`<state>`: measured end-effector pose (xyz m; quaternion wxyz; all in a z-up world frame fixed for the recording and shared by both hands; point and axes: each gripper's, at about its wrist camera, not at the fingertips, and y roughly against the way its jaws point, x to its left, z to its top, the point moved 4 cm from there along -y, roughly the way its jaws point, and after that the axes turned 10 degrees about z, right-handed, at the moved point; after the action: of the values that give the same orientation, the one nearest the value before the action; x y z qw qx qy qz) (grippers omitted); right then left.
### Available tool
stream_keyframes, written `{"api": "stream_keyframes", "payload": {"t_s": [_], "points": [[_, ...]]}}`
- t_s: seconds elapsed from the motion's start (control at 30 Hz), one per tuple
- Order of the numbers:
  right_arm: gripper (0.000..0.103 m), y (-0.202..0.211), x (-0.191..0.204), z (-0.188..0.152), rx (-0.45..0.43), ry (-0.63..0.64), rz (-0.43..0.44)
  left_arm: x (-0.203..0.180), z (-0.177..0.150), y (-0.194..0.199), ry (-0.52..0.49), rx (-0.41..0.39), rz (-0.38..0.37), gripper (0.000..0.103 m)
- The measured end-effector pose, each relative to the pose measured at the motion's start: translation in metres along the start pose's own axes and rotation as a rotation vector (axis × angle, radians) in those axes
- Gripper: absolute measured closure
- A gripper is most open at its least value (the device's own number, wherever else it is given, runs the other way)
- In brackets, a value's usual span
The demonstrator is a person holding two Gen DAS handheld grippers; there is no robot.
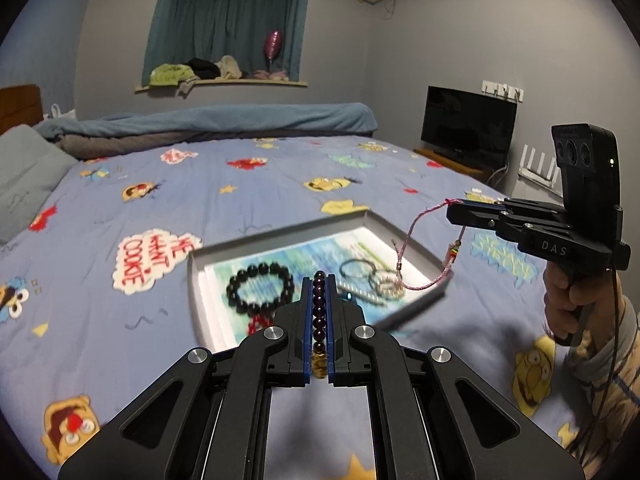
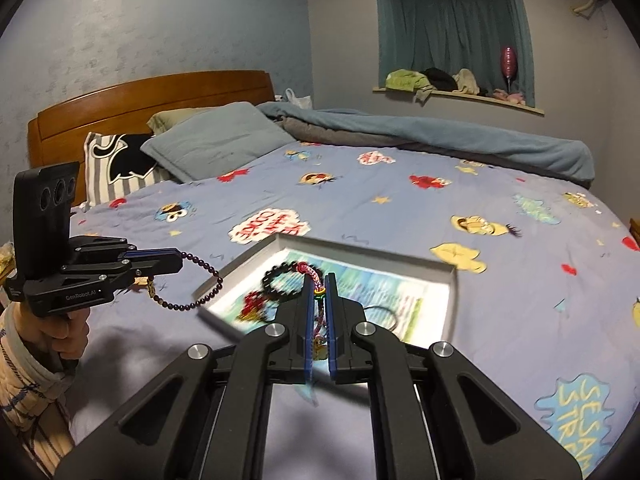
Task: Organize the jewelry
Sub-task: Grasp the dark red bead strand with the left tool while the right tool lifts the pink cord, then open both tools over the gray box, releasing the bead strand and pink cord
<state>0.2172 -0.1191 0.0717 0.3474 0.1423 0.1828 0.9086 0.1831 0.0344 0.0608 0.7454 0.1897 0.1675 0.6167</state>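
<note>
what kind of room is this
Most likely a home bedroom. There is a bed with a cartoon-print sheet, a wooden headboard with pillows, and a TV on a low stand by the wall.

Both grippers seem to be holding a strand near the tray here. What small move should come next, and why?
Probably lower the right gripper and release. It is shut on the pink cord bracelet, whose loop already trails over the white tray beside the metal rings. The left gripper is shut on the small-bead strand, which hangs at the tray's edge and can follow.
</note>
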Motion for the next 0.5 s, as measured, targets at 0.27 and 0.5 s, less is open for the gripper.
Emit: {"api": "stream_keyframes", "payload": {"t_s": [0.27, 0.5], "points": [[0.098, -0.022, -0.025, 0.011, 0.015, -0.020, -0.038, 0.000, 0.021, -0.035, 0.012, 0.003, -0.016, 0.097], [0.098, -0.045, -0.043, 0.004, 0.029, -0.063, -0.043, 0.001, 0.023, -0.070, 0.057, 0.030, -0.060, 0.097]]}}
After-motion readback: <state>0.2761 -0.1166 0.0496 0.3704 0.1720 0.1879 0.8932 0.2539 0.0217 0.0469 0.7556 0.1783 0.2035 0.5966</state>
